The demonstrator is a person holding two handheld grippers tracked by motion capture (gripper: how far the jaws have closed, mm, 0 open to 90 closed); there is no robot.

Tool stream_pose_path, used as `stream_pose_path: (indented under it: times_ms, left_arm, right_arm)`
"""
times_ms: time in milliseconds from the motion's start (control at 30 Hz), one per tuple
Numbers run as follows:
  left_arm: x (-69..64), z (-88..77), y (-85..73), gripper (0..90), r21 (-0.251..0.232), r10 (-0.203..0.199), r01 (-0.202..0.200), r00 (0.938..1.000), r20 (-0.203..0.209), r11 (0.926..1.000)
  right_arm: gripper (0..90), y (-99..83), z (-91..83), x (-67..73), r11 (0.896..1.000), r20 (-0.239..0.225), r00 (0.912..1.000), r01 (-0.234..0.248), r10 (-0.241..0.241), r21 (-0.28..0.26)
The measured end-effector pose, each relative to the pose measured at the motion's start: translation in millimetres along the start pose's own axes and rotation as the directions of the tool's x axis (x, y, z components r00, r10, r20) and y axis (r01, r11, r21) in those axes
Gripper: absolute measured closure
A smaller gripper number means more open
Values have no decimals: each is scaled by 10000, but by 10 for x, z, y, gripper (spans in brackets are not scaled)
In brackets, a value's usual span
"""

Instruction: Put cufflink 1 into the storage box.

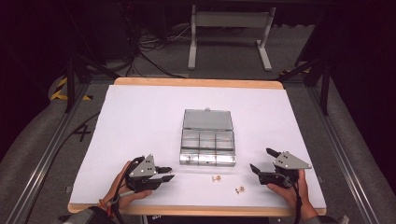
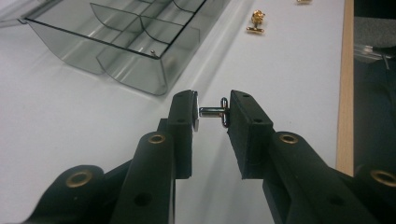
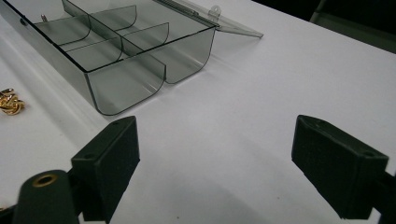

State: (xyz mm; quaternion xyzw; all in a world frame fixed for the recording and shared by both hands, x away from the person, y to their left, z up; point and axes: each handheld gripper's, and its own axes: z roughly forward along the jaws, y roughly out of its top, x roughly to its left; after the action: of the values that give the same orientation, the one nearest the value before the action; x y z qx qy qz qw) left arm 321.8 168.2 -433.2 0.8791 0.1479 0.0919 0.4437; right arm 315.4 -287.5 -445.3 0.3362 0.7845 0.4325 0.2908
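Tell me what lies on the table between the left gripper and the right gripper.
In the high view, two small gold cufflinks lie on the white sheet between the left gripper and the right gripper. The clear compartment box sits farther back.

left claw clamped; right claw agape

Smoky clear glossy plastic box; polished silver metal cufflink between matt black pads; shiny gold cufflinks upper right; matt white sheet over wood table.
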Motion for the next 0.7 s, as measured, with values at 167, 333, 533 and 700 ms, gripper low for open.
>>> stream_pose_path:
  times_ms: [167, 333, 533, 700]
  left_arm:
    - [49, -27, 52, 717, -175, -20, 18, 9999, -116, 9998]
    - [72, -31, 88, 718, -266, -29, 24, 9998, -177, 9996]
    - [123, -29, 172, 718, -454, -9, -4, 9996, -280, 9990]
    - [155, -8, 242, 718, -580, 68, -86, 9995, -302, 9983]
  right_arm:
    - [160, 0, 1, 2, 10000, -16, 10000, 2, -2, 8]
    - [160, 1, 2, 1, 10000, -14, 10000, -8, 8, 24]
    - [160, 1, 3, 3, 10000, -19, 10000, 9, -9, 28]
    - [160, 1, 2, 3, 10000, -26, 10000, -1, 1, 21]
